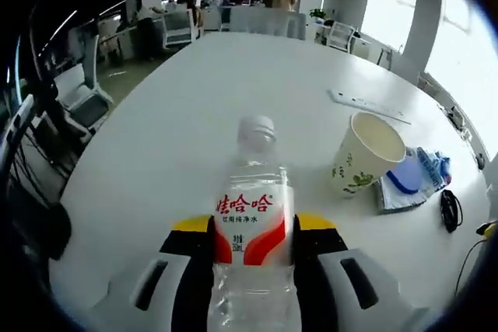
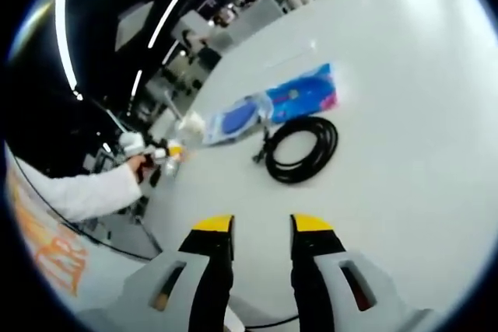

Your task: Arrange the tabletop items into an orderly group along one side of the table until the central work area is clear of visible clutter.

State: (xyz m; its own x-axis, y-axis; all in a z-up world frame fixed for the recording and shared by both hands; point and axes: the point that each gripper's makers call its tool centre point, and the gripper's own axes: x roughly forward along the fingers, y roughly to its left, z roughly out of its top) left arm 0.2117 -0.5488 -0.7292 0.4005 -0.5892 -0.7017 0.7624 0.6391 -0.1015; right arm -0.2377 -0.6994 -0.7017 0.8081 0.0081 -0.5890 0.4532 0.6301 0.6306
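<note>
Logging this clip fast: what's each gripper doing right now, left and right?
Left gripper: shut on the water bottle, held above the white table.
Right gripper: open, nothing between its jaws, coiled black cable ahead.

Open white tabletop [image 1: 179, 114] ahead and to the left of the clear plastic water bottle [image 1: 253, 223]. Right side obstructed: white paper cup with leaf print [image 1: 366, 153], folded blue-and-white cloth [image 1: 416, 180] touching it. Coiled black cable [image 2: 302, 149] lies ahead of right gripper [image 2: 262, 227]; bare surface between.
</note>
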